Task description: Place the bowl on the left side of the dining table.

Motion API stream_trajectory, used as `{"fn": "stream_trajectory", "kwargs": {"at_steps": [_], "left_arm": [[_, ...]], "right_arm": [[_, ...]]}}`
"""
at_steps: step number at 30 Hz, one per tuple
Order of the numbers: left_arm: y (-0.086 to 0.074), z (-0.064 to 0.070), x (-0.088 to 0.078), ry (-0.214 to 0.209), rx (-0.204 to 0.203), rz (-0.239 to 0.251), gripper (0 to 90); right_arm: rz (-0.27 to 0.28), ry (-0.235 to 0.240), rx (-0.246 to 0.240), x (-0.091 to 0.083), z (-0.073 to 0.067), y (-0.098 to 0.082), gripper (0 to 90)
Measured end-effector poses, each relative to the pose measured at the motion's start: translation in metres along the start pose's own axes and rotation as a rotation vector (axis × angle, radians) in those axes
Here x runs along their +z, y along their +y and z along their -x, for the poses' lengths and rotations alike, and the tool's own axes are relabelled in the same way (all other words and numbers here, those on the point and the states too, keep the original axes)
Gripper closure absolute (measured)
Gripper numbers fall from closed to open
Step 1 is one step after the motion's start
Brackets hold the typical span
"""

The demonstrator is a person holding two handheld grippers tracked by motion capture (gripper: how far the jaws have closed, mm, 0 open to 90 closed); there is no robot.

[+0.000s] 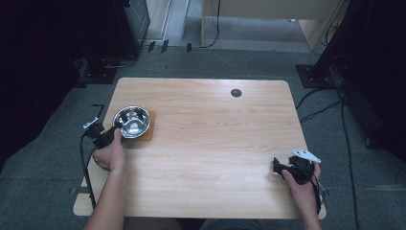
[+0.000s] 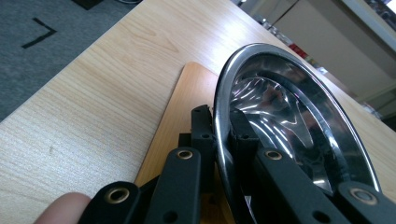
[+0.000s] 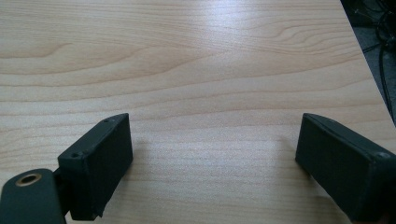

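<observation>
A shiny steel bowl (image 1: 131,120) sits over an orange-brown wooden mat (image 1: 148,130) at the table's left side. My left gripper (image 1: 116,133) is shut on the bowl's near rim; in the left gripper view the rim (image 2: 223,140) runs between the two black jaws, one outside and one inside the bowl (image 2: 289,116), above the mat (image 2: 180,116). Near the table's right front edge my right gripper (image 1: 278,167) rests low over bare wood. Its jaws (image 3: 215,163) stand wide open with nothing between them.
The wooden table (image 1: 210,139) has a round cable hole (image 1: 236,93) at the back. Cables and dark stands lie on the grey floor around it. A light wooden cabinet (image 1: 268,14) stands behind.
</observation>
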State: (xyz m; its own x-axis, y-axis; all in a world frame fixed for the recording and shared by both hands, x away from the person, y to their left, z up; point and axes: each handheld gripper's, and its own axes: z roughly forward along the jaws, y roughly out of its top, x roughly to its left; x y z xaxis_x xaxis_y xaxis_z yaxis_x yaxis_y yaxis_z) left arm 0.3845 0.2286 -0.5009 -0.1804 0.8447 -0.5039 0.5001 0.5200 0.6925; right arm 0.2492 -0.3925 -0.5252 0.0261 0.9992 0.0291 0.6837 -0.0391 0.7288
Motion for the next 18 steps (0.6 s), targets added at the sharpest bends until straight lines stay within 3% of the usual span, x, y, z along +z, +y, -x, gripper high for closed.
{"fn": "stream_trajectory", "kwargs": {"at_steps": [4, 12, 18], "left_arm": [[-0.003, 0.001, 0.007, 0.017, -0.026, 0.004, 84.6], [-0.006, 0.005, 0.012, 0.025, -0.035, 0.007, 84.6], [-0.004, 0.012, 0.011, 0.034, -0.008, 0.015, 83.5]], "right_arm": [[0.0, 0.0, 0.0, 0.0, 0.0, 0.0, 10.4], [0.0, 0.0, 0.0, 0.0, 0.0, 0.0, 10.4], [0.0, 0.0, 0.0, 0.0, 0.0, 0.0, 10.4]]}}
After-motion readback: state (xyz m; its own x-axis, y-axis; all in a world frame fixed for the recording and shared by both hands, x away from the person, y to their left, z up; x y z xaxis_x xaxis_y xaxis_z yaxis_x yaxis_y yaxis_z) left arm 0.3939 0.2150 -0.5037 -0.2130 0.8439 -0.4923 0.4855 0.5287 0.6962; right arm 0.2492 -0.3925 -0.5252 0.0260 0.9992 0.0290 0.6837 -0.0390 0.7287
